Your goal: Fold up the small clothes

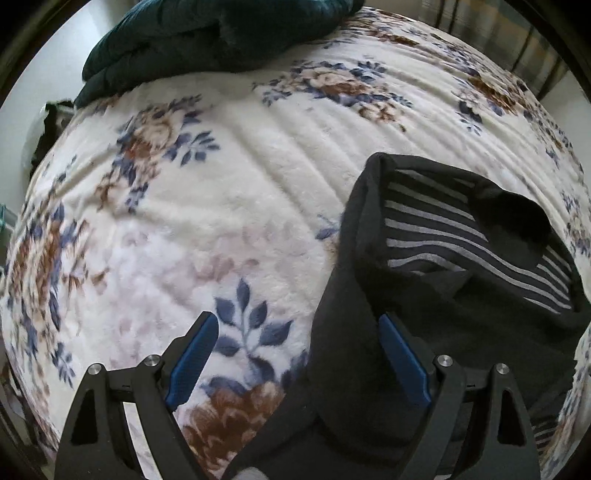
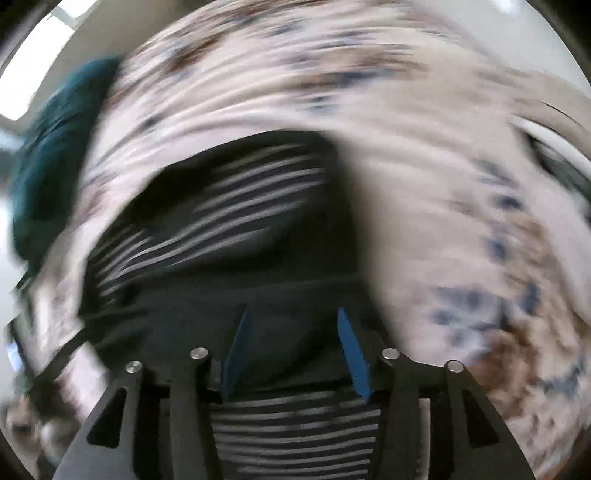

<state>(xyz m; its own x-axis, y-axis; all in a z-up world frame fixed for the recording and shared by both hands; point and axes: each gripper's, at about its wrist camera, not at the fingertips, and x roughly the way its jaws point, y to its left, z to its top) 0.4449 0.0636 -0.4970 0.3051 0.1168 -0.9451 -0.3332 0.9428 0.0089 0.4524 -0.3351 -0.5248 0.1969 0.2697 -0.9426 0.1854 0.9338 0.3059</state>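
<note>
A small dark garment with grey stripes [image 1: 436,258] lies partly folded on a floral blanket [image 1: 221,184], at the right of the left wrist view. My left gripper [image 1: 299,325] is open, its jaws wide apart, hovering over the garment's left edge, with nothing between the blue pads [image 1: 194,354]. The right wrist view is motion-blurred. The same striped garment [image 2: 240,221] fills its middle. My right gripper [image 2: 293,317] is open just above the dark cloth, its blue pads [image 2: 352,350] apart and holding nothing.
A dark teal quilt [image 1: 207,33] is bunched at the far edge of the bed, also at the left of the right wrist view [image 2: 51,166]. The floral blanket [image 2: 461,221] spreads to the right. A wall and bed edge lie at far left.
</note>
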